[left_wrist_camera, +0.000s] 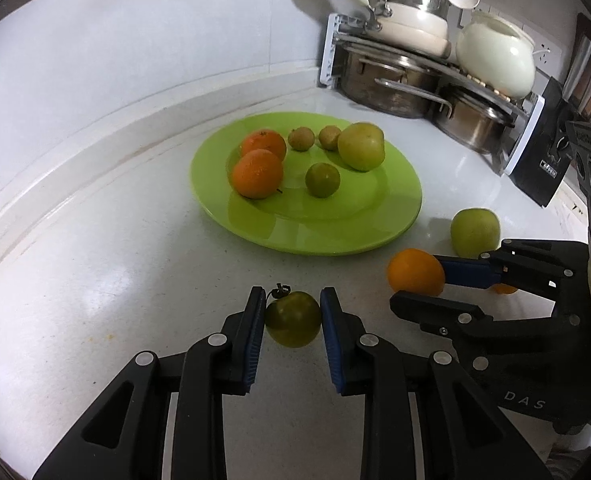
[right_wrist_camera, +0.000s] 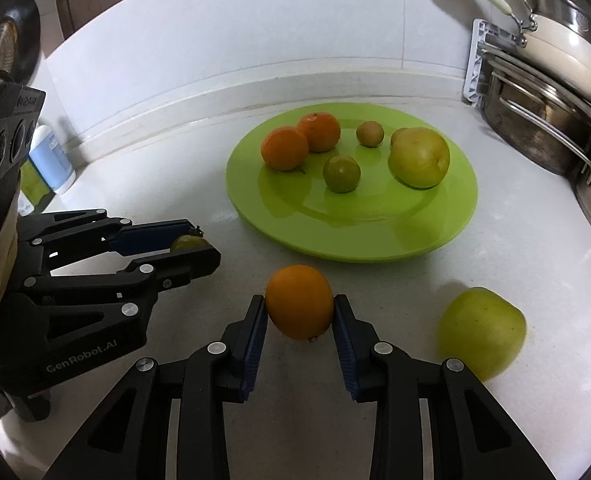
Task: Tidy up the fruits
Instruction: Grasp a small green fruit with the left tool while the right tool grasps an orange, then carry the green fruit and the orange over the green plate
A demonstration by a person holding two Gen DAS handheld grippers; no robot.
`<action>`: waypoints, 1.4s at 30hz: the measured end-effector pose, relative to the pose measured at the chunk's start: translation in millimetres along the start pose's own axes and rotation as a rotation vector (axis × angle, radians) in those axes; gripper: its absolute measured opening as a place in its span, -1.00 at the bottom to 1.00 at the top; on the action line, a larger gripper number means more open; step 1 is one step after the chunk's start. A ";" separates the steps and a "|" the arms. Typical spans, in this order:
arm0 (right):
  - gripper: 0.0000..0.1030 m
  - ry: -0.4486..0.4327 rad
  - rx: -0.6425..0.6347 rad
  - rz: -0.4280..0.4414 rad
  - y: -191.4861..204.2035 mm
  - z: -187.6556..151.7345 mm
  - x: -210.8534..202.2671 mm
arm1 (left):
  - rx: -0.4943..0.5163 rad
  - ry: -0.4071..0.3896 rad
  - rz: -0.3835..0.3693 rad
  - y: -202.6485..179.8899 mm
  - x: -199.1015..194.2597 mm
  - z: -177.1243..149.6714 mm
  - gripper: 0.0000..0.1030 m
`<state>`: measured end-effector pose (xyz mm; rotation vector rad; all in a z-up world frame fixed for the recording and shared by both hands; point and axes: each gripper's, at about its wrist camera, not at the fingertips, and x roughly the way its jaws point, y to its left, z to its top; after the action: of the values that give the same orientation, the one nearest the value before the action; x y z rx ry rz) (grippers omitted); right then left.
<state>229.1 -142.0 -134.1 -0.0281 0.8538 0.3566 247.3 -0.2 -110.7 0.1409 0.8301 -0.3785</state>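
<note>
A green plate [left_wrist_camera: 375, 236] [right_wrist_camera: 447, 232] on the white counter holds two oranges [left_wrist_camera: 257, 174], a green apple [left_wrist_camera: 361, 146], a small green fruit [left_wrist_camera: 322, 180] and two small brownish fruits [left_wrist_camera: 301, 139]. My left gripper [left_wrist_camera: 292, 320] [right_wrist_camera: 193, 246] is shut on a small green fruit with a stem [left_wrist_camera: 293, 320], in front of the plate. My right gripper [right_wrist_camera: 299, 312] [left_wrist_camera: 415, 280] is shut on an orange [right_wrist_camera: 299, 302] [left_wrist_camera: 415, 272] to the right of it. A green apple [right_wrist_camera: 481, 330] [left_wrist_camera: 474, 232] lies on the counter right of the orange.
A rack of steel pots and white pans [left_wrist_camera: 415, 60] [right_wrist_camera: 543, 80] stands at the back right. A black box [left_wrist_camera: 543, 164] stands beside it. A blue-white bottle [right_wrist_camera: 53, 160] stands at the left by the wall. The counter's raised back edge [left_wrist_camera: 95, 140] curves behind the plate.
</note>
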 end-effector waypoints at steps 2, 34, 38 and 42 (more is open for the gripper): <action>-0.33 -0.007 -0.002 0.003 0.3 -0.5 -5.7 | -0.009 -0.013 0.001 -0.7 -6.5 0.2 -0.45; -0.33 -0.223 -0.025 -0.041 8.7 -15.3 -122.3 | -0.015 -0.206 0.007 -56.0 -107.3 -4.2 -0.45; -0.33 -0.249 -0.030 -0.046 6.5 -12.7 -132.7 | -0.011 -0.230 0.013 -60.3 -113.0 0.3 -0.45; -0.33 -0.269 -0.029 -0.051 4.9 -8.9 -138.7 | -0.006 -0.249 0.021 -64.2 -116.7 6.0 -0.45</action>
<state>137.6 -180.0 -36.6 -0.0284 0.5807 0.3163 155.4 -29.4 -18.6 0.0948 0.5832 -0.3657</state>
